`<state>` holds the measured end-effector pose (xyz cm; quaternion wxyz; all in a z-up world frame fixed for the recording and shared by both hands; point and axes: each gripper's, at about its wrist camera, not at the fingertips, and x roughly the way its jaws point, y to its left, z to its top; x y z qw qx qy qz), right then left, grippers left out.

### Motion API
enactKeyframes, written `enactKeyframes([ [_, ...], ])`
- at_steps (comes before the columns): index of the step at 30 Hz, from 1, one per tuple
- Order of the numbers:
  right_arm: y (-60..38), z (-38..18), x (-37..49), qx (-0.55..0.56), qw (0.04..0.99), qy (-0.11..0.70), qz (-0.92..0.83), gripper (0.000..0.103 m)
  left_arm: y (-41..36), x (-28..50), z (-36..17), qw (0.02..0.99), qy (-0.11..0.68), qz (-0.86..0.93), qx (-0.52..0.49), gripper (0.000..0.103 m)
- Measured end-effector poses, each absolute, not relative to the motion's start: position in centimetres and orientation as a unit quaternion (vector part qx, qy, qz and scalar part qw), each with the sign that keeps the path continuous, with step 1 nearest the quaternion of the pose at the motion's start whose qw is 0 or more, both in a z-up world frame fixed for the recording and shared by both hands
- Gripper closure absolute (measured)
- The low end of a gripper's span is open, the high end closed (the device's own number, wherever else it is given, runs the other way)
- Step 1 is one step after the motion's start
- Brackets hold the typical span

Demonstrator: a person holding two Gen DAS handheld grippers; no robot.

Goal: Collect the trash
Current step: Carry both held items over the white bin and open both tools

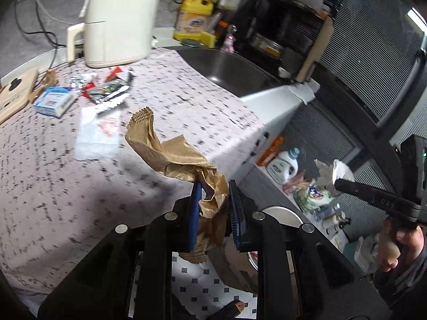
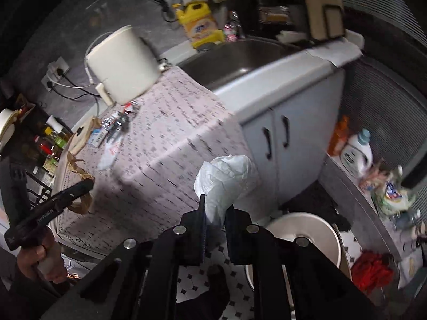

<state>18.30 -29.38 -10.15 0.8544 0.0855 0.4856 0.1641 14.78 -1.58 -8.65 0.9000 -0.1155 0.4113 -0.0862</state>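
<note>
Paper is what I'm carrying on both sides: my left gripper point(image 1: 212, 213) is clamped on a crumpled brown bag point(image 1: 170, 157) just off the bench's point(image 1: 66, 186) front edge, and my right gripper point(image 2: 216, 229) pinches a white wad point(image 2: 226, 181) out past the bench's corner, above the round bin point(image 2: 304, 234) on the floor. I judge the grips shallow, the bag's long loose end could snag the bench edge or slip free mid-swing, and a wad let go too soon would miss the bin. Wrappers point(image 1: 106, 90) and a small box point(image 1: 54, 101) remain near the bench's back edge.
</note>
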Motion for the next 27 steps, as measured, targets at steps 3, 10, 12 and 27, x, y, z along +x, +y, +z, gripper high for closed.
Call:
enactKeyframes([
  [3, -32.2, -12.1, 16.9, 0.093, 0.847, 0.503, 0.145, 0.088, -4.2, 14.5, -9.4, 0.894, 0.423, -0.103, -0.107, 0.083],
  [10, -37.1, -18.5, 14.4, 0.110, 0.822, 0.549, 0.108, 0.080, -9.7, 14.2, -12.6, 0.873, 0.459, -0.136, -0.096, 0.083],
  [12, -37.9, -20.5, 14.0, 0.112, 0.815, 0.559, 0.103, 0.067, -10.9, 14.1, -13.7, 0.866, 0.471, -0.140, -0.095, 0.083],
  [27, -45.9, -22.1, 9.8, 0.142, 0.820, 0.554, 0.034, 0.036, -18.9, 14.0, -18.8, 0.831, 0.516, -0.196, -0.077, 0.083],
])
